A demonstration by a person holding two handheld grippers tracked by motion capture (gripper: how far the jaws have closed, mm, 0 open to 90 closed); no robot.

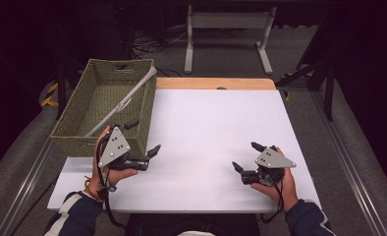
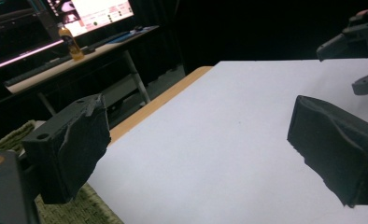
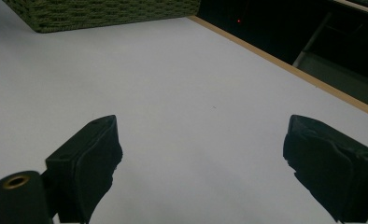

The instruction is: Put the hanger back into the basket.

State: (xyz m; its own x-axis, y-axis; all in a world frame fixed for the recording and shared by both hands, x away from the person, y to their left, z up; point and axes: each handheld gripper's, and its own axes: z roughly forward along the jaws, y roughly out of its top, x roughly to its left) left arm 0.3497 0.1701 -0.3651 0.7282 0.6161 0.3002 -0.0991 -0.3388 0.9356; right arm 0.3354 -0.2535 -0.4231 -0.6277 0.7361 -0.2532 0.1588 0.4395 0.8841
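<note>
Both tools are spread wide and grip nothing: the left tool point(image 1: 143, 139) hangs just beside the near right corner of the woven basket point(image 1: 73, 140), the right tool point(image 1: 246, 158) well apart over the white desk point(image 1: 201, 128). Olive-green, the basket sits on the desk's far left corner with a long pale grey strip point(image 1: 125, 101) lying slantwise inside, one end propped over the rim. From the left gripper view, a monitor point(image 2: 102, 11) and bottle point(image 2: 71, 43) show on a farther bench, with the right tool off to the right.
</note>
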